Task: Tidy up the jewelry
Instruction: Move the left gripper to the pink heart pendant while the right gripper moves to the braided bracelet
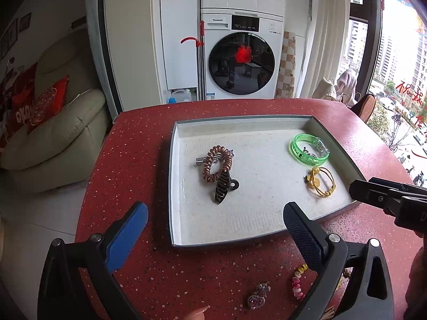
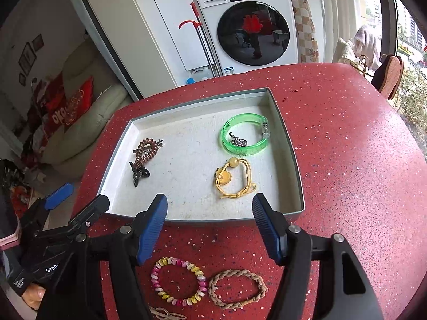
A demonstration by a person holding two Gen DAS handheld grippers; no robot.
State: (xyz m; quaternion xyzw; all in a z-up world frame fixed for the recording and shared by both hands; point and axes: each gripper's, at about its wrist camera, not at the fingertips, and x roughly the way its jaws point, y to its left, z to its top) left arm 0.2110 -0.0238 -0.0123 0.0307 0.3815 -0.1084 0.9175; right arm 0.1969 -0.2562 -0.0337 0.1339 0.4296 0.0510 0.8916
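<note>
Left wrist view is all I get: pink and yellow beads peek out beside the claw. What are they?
Observer: A whole pink-and-yellow beaded bracelet, lying flat on the red table.
Operator: Anything beside it?
Observer: A tan braided bracelet, just to its right.
Operator: Is the other claw holding anything?
Observer: No, the right claw is open, nothing between its fingers.

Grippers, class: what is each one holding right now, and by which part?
Nothing is held: left gripper and right gripper both stand open and empty above the tray.
</note>
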